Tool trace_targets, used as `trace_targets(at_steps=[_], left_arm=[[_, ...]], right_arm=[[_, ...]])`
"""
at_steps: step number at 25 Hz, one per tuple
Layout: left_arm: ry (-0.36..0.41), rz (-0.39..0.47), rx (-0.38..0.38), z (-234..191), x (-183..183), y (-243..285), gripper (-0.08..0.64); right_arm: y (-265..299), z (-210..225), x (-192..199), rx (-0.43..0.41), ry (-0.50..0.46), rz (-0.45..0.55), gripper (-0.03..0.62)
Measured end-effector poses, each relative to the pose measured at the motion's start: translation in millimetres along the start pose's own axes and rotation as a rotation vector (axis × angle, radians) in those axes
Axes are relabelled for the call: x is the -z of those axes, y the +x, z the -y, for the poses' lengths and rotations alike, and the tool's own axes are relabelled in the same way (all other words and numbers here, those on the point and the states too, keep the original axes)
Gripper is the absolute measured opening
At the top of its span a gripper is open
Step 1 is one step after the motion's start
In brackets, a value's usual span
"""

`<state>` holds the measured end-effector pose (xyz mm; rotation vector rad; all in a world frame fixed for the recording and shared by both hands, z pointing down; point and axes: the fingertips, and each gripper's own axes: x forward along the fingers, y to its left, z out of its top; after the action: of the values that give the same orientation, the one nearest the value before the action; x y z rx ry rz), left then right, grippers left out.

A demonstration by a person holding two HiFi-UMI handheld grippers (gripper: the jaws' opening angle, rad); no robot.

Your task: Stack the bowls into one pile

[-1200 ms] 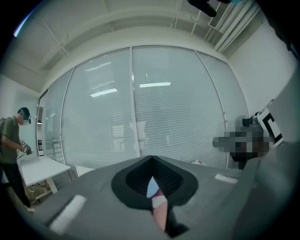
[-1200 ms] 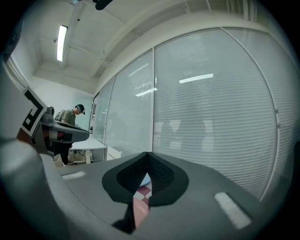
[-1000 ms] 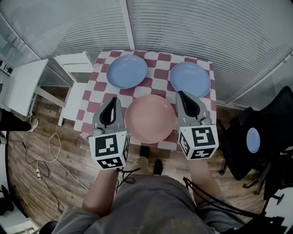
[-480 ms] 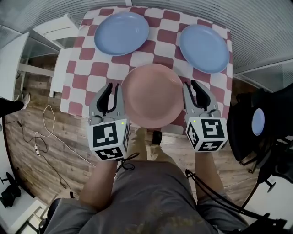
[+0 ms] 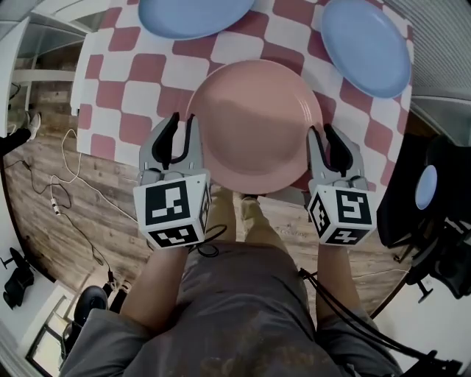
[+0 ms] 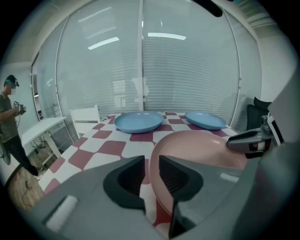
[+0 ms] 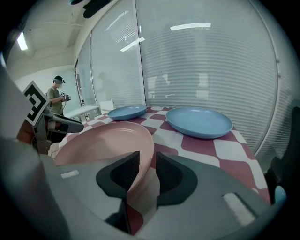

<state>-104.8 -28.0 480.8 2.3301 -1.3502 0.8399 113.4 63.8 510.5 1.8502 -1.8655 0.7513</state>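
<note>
The pink bowl (image 5: 254, 125) sits on the checked worktop (image 5: 118, 81) at its near edge, and the 2 tools flank it on opposite sides. The left tool (image 5: 182, 125) is at the bowl's left rim and the right tool (image 5: 321, 136) at its right rim, both pointing away from the person and sloping down. In the right gripper view the right tool's jaws stand apart, having just been opening, and the pink rim runs up through the gap between them without being pinched. In the left gripper view the left tool's jaws also stand apart, with the rim's edge lying in or just at the gap, not clamped. The bowl is round, so it has no long axis to line up. What matters is that each rim section runs along its tool's gap, and that the 2 tools are equally near, 1 on each side. Beyond the pink bowl, at the worktop's far side, lie 2 more bowls: the left blue bowl (image 5: 195, 15) beyond and left of it, the right blue bowl (image 5: 366, 44) beyond and right of it, both well apart from the tools. Nothing shows inside any of the 3 bowls, and none is stacked yet. My guess is that a 2-sided grip on the pink rim comes next.
</note>
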Motion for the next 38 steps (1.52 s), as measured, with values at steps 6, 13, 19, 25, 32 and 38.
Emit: trace_targets(at_steps=[6, 13, 19, 25, 32, 38], left_arm=[[-0.009, -0.048, -0.011, -1, 20, 11, 0.106], [-0.028, -0.072, -0.011, -7, 30, 18, 0.107], [-0.023, -0.069, 0.012, -2, 30, 20, 0.081], [-0.016, -0.07, 0.025, 1, 32, 17, 0.057], [-0.042, -0.084, 0.038, 0, 30, 14, 0.043], [-0.039, -0.039, 0.018, -4, 9, -10, 0.043]], right_arm=[[6, 0, 8, -0.012, 0.013, -0.013, 0.133], [8, -3, 9, -0.006, -0.006, -0.017, 0.117], [8, -3, 8, 0.011, -0.015, -0.013, 0.115], [4, -4, 11, 0.018, -0.01, -0.007, 0.115], [4, -2, 10, 0.04, 0.037, -0.007, 0.087], [-14, -7, -15, 0.038, 0.038, 0.048, 0.074]])
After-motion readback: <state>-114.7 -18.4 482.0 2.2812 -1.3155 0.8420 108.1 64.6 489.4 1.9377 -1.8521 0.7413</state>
